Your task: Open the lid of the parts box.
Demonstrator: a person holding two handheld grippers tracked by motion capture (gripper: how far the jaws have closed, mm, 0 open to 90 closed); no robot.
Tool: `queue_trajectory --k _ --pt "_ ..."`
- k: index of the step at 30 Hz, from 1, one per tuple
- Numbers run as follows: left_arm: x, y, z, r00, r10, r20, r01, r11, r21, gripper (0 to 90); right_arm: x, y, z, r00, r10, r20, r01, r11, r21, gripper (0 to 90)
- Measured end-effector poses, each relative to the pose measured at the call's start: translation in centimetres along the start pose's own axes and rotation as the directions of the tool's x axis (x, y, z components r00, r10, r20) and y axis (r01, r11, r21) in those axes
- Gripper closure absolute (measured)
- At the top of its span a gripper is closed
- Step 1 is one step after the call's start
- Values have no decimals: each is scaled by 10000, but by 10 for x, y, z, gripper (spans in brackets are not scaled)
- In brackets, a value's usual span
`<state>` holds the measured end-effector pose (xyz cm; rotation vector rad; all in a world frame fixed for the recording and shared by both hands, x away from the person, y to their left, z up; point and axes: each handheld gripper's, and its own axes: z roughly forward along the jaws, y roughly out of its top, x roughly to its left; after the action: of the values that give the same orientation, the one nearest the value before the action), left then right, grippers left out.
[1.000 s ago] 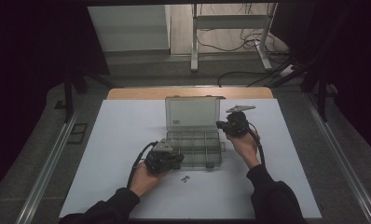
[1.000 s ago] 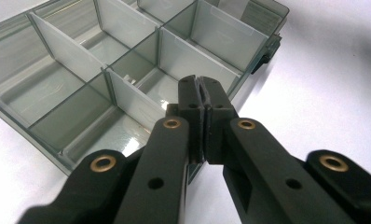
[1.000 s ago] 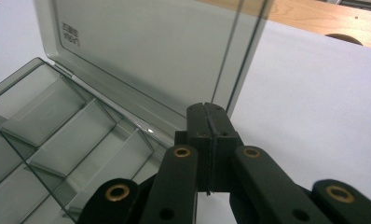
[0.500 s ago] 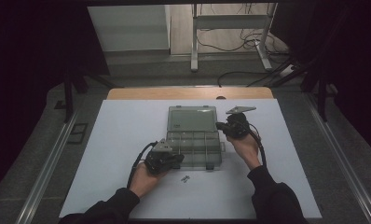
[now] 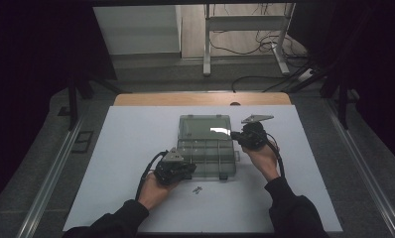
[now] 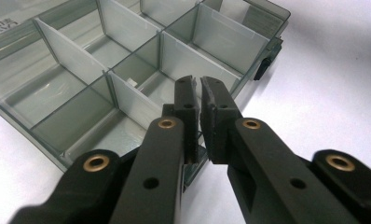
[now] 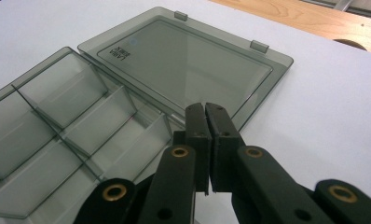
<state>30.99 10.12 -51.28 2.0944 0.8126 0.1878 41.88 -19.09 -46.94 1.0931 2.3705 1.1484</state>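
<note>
Obs.: smoky-grey transparent plastic compartment box [image 5: 205, 157] sits at centre frame on the white table sheet [image 5: 126, 148] in the high view. Its flat hinged lid [image 5: 205, 128] is folded fully back, lying on the sheet above the tray. Compartments look empty, apart from a pale fleck in one cell that is too small to identify.

Left gripper [image 5: 188, 168]: lower left of the box. In the left gripper view [image 6: 200, 93] its jaws stand nearly together with a thin slit between them, right at the tray's near rim. Cannot tell whether the rim wall is pinched or merely touched.

Right gripper [image 5: 233, 135]: at the box's right edge, level with the hinge line. In the right gripper view [image 7: 205, 116] the jaws are closed together, holding nothing, tips over the lid's [image 7: 183, 60] near corner.

Two small metal fasteners [image 5: 197, 189] lie loose on the sheet just below the tray.

Judgement: opening looks complete, and the step in hand is letting go and settling the box.

To do it well:
- keep the left tips steady at the rim so the light tray does not skate;
- lift the right tips straight off the lid, not dragging it;
- check the lid lies flat before reaching for the fasteners;
- avoid the dark latch [image 6: 263, 70].
</note>
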Motion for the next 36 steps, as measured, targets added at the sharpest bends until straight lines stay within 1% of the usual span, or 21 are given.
queue_trajectory --k 2,11,16,18,26,30,32,35,36 --pt "0 0 -1 10000 15 -47 -15 10000 -26 843 2 0 -1 10000 -96 -10 96 10000 13 869" --pt "-1 1 -4 9999 25 -127 -26 10000 -66 801 5 -2 -4 9997 -247 33 246 9996 101 837" --pt "-3 3 -6 9997 134 -216 -133 9999 58 748 9 -3 -8 9994 -331 -17 332 9993 168 798" --pt "-4 3 -7 9994 153 -298 -151 9999 70 729 11 -4 -10 9992 -385 -52 386 9992 138 786" --pt "-6 4 -11 9993 153 -346 -151 9999 53 671 16 -7 -14 9988 -480 -125 483 9985 252 756" --pt "-6 3 -14 9992 143 -382 -138 9998 132 620 20 -9 -19 9983 -585 -57 586 9979 261 727" --pt "-6 3 -15 9991 143 -397 -137 9998 151 612 20 -9 -19 9981 -616 -61 618 9977 263 724" --pt "-5 3 -18 9991 124 -402 -117 9998 172 577 21 -11 -21 9979 -649 -26 650 9973 335 705" --pt "-4 2 -21 9992 88 -390 -81 9998 180 561 23 -12 -21 9973 -738 15 737 9963 450 695"
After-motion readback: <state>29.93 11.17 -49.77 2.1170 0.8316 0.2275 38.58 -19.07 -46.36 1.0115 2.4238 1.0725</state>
